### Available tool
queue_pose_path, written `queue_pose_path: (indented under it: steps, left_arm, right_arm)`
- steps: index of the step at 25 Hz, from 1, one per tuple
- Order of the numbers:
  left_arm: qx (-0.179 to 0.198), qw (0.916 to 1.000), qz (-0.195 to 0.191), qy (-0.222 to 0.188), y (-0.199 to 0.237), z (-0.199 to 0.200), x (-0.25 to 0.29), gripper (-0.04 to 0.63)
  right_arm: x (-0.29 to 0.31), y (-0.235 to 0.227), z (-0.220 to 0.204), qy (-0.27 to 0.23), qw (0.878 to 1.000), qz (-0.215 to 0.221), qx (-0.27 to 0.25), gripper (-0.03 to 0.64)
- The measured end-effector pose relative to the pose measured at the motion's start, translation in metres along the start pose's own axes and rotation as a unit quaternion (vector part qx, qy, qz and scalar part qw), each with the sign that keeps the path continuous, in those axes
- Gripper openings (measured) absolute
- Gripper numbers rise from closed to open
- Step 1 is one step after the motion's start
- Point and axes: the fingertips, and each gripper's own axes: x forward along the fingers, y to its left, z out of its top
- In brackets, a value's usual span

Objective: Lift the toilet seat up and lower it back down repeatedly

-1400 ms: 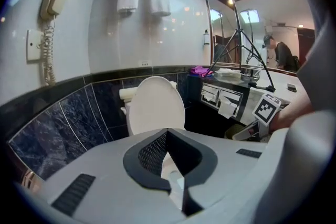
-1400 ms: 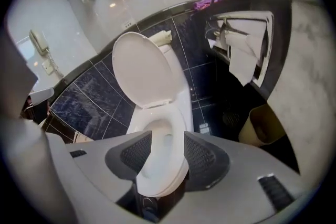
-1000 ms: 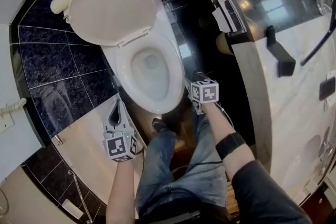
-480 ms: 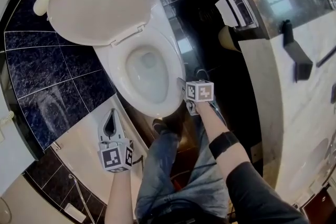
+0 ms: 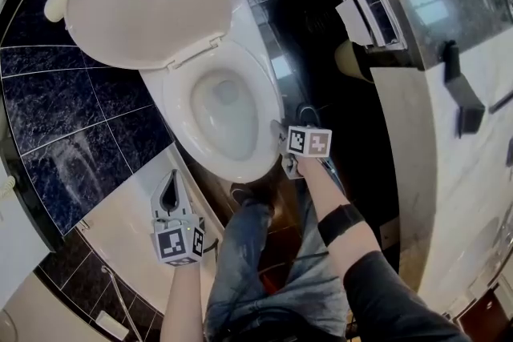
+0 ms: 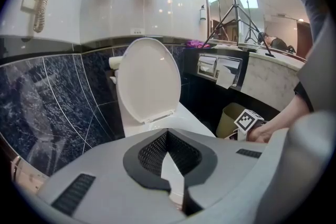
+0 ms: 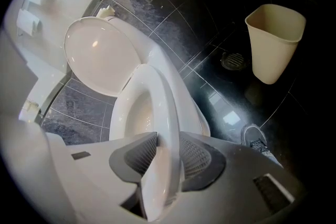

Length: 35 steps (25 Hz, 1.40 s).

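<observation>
right gripper (image 7: 164, 165) jaws have just been closing, now clamped on seat (image 7: 159, 97) rim; seat lies down on bowl (image 5: 220, 112), lid (image 5: 136, 8) up. grip hidden under marker cube (image 5: 309, 142) in head view. left gripper (image 6: 167, 136) tips together, empty.

The toilet seat (image 7: 164, 113) and its raised lid (image 5: 144, 8) look like smooth, glossy white plastic, and the bowl (image 5: 220, 104) like glazed ceramic. The wall tiles (image 5: 72, 148) are dark, veined, polished stone. The floor (image 7: 210, 65) is black and mirror-glossy. The waste bin (image 7: 273, 42) is matt cream plastic. The left gripper (image 6: 167, 136) is matt grey plastic with dark, mesh-textured pads (image 6: 151, 152). The jeans (image 5: 240, 252) are denim.
</observation>
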Motion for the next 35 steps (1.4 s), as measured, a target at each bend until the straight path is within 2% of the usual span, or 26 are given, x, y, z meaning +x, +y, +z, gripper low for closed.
queue_pose_path:
  steps: [9, 18, 26, 31, 35]
  left_arm:
    - [-0.005, 0.9999, -0.007, 0.009, -0.003, -0.011, 0.006, 0.000]
    - [-0.016, 0.9997, -0.009, 0.014, -0.005, -0.008, 0.005, 0.000]
    - [-0.017, 0.9996, -0.019, 0.009, -0.019, 0.010, -0.022, 0.000]
    - [-0.034, 0.9986, -0.015, 0.037, -0.029, 0.019, -0.062, 0.000]
    - [-0.061, 0.9945, 0.006, 0.085, -0.029, -0.012, -0.096, 0.000]
  right_arm:
    - [-0.001, 0.000, 0.002, 0.005, 0.999, 0.014, 0.031, 0.138]
    - [-0.016, 0.013, 0.007, 0.022, 0.999, 0.023, 0.031, 0.132]
    - [-0.061, 0.059, 0.028, 0.034, 0.998, 0.038, 0.037, 0.123]
    - [-0.091, 0.097, 0.052, 0.053, 0.997, 0.037, 0.039, 0.126]
    - [-0.110, 0.124, 0.076, 0.063, 0.997, 0.036, 0.041, 0.127]
